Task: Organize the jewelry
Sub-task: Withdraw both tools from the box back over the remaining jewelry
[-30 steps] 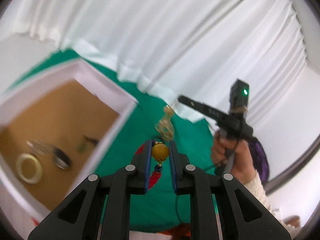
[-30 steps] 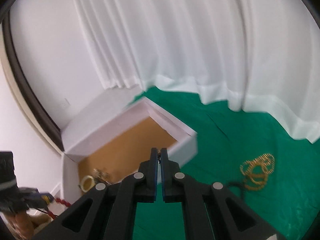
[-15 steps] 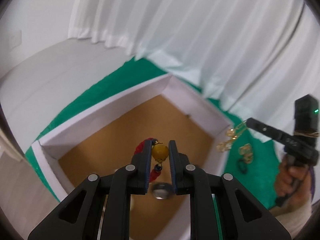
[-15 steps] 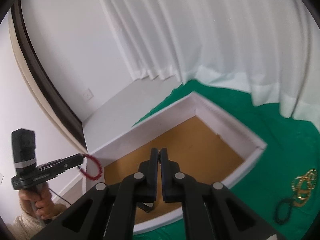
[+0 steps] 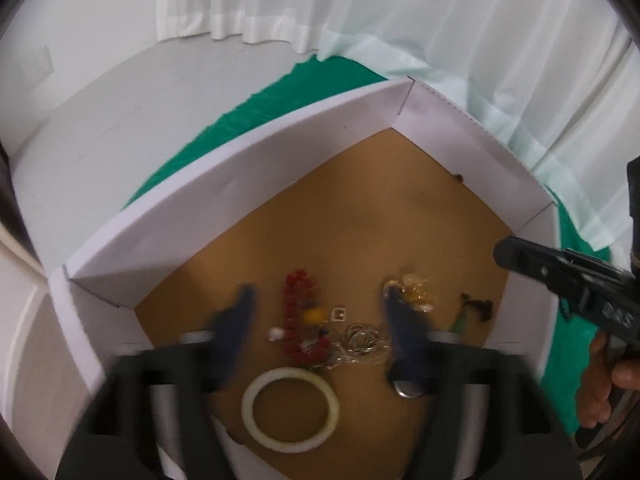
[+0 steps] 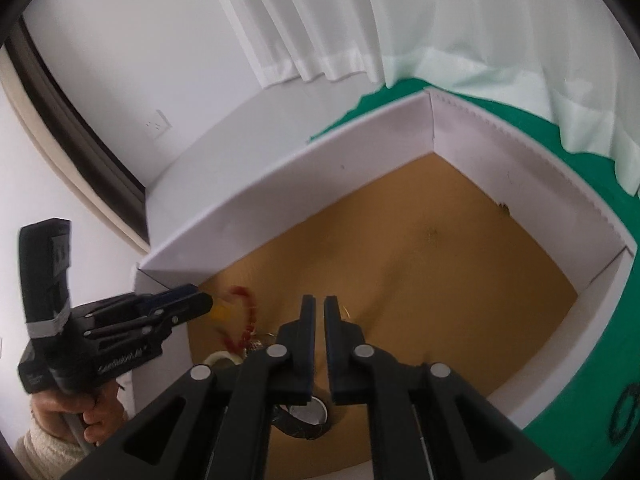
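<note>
A white box (image 5: 248, 160) with a brown floor lies on green cloth. My left gripper (image 5: 320, 320) hangs over it, jaws wide apart and blurred. Below it lies the red bead bracelet with a yellow bead (image 5: 298, 320), free of the fingers; it shows blurred in the right wrist view (image 6: 240, 316). A gold chain (image 5: 416, 294) lies on the floor by the right finger. My right gripper (image 6: 319, 312) is over the box, jaws a narrow gap apart and empty; it also shows at the right edge of the left wrist view (image 5: 560, 280).
In the box lie a pale bangle (image 5: 291, 410), silver rings and chain (image 5: 360, 340), a watch (image 6: 308, 416) and a small dark green piece (image 5: 472, 308). A dark ring (image 6: 624, 412) lies on the green cloth (image 6: 592, 184). White curtains hang behind.
My left gripper opened and dropped the red bracelet into the box. My right gripper moved over the box, parted slightly, and the gold chain it carried now lies inside.
</note>
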Tool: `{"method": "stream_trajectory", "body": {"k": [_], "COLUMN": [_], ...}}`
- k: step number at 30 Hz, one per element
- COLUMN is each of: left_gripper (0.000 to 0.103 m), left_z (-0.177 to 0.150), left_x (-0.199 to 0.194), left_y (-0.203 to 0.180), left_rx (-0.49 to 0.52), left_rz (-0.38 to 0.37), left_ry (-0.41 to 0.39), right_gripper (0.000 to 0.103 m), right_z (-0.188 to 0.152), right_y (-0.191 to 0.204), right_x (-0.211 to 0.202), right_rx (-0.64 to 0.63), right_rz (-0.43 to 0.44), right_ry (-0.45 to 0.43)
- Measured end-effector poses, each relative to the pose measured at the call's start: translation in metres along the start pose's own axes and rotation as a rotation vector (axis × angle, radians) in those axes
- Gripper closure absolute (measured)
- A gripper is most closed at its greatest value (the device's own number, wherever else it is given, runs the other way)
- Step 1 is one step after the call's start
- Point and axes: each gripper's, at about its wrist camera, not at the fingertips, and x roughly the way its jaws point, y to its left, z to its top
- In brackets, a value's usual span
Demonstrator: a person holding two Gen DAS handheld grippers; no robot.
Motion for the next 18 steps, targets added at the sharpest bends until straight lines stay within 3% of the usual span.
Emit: {"method": "stream_trajectory", "body": {"k": [1,2,3,11,18], "left_gripper": [0.018,0.018,0.018,0.017,0.011], "left_z": [-0.001,-0.003,-0.005,-0.035,-0.07], "left_x": [-0.002,-0.004,-0.007,-0.048,-0.095], "left_y": [-0.001,-0.002,-0.004,-0.039,-0.107], "left_rx": [0.008,0.016,0.023,0.075,0.21], "left_rz": [0.01,0.014,0.015,-0.03,-0.136], "left_ry": [-0.012,-0.017,-0.019,-0.085,-0.151], "right_gripper": [0.058,0.036,0.032,0.027,0.027], "right_z": [-0.003,-0.007,-0.009,-0.048,-0.128], "right_y": [-0.001,-0.001,-0.002,-0.015,-0.061], "right_x": [-0.002,-0.006,-0.009,-0.056,-0.094], "right_rx": [0.004,0.006,0.005,-0.04,-0.016], "right_rz": [-0.007,-0.013,-0.019,-0.205,-0.359], "right_ry": [-0.005,-0.019,-0.027,-0.117,-0.133]}}
